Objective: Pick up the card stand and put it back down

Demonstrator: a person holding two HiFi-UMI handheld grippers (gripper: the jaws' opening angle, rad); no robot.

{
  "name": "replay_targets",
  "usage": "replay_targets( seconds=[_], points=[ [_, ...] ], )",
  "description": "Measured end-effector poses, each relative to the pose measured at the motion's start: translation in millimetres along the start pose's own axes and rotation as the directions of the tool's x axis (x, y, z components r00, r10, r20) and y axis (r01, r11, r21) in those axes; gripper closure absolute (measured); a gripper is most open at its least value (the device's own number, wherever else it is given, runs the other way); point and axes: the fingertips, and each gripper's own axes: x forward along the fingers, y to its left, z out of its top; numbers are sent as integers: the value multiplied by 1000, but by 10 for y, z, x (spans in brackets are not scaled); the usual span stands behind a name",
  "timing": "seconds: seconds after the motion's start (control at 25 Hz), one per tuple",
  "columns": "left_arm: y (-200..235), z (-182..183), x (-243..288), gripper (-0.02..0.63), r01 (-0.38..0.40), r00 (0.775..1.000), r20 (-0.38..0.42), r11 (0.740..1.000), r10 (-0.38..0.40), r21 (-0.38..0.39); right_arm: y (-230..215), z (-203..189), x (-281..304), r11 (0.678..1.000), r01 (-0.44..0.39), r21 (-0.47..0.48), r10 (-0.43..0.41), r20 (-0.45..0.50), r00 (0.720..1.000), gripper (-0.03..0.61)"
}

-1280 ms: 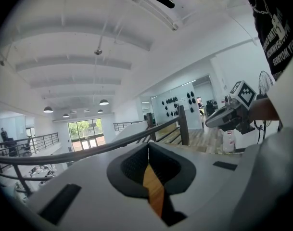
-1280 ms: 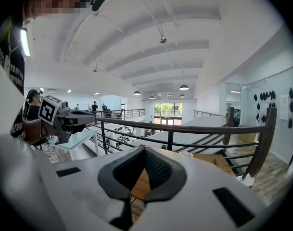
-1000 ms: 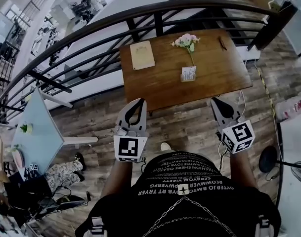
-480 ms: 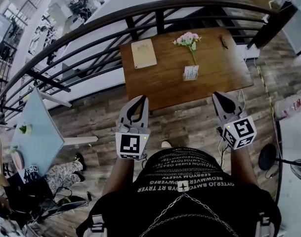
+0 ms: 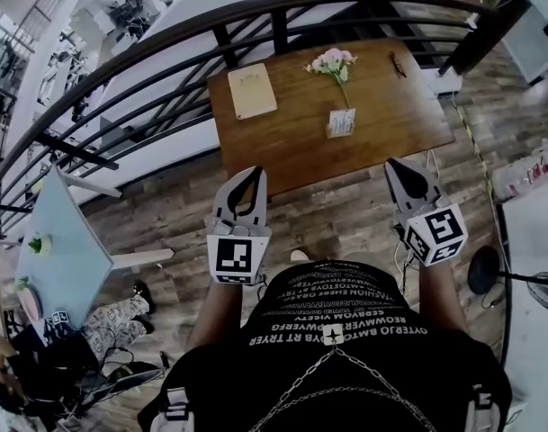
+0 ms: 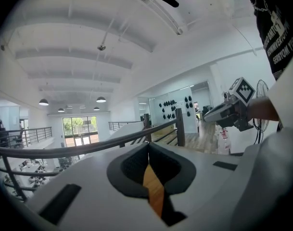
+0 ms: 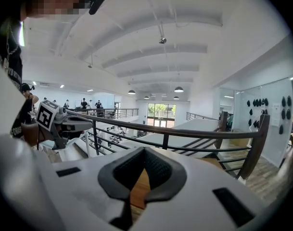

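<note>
The card stand (image 5: 341, 122), a small upright holder with a pale printed card, sits near the middle of the wooden table (image 5: 282, 151). My left gripper (image 5: 254, 173) hovers over the floor just short of the table's near edge, to the stand's left, shut and holding nothing. My right gripper (image 5: 393, 164) hangs at the same distance on the stand's right, also shut and holding nothing. In the left gripper view the left gripper (image 6: 147, 146) has its jaws meeting over a strip of table wood. The right gripper (image 7: 144, 150) looks the same in the right gripper view. Neither gripper view shows the stand.
Pink flowers (image 5: 331, 61) rise just behind the stand. A tan notepad (image 5: 253, 90) lies at the table's far left and a small dark object (image 5: 399, 64) at the far right. A dark curved railing (image 5: 166, 39) runs behind the table. A fan base (image 5: 483, 271) stands on the floor at right.
My left gripper has edged slightly closer to the table's near edge. The right gripper has held its place, and both stay shut.
</note>
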Motion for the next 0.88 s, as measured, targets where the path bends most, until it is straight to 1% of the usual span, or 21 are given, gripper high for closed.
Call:
replay_targets(
  seconds=[0.2,0.36,0.44,0.56,0.72,0.88],
  points=[
    [-156,-29,108,586,35,999,5,999,-35,-4,-110,-90,-212,999,42,4,-42,-5,999,563],
    [-363,18,191,586,78,997,3,997,-78,30,-217,-268,-379,996,76,43,-76,-19,997,564],
    [-429,65,214,586,81,997,8,996,-81,46,-289,-335,-416,995,81,64,-80,-23,997,565],
    [-476,87,237,586,60,998,5,997,-60,43,-409,-400,-430,994,72,87,-70,-20,997,563],
    [-564,2,310,586,35,999,-30,999,-34,34,-522,-446,-368,995,34,93,-32,-13,999,563],
    [-681,101,484,586,12,1000,-27,999,-11,46,-725,-477,-237,995,-7,99,8,-16,1000,564]
  ],
)
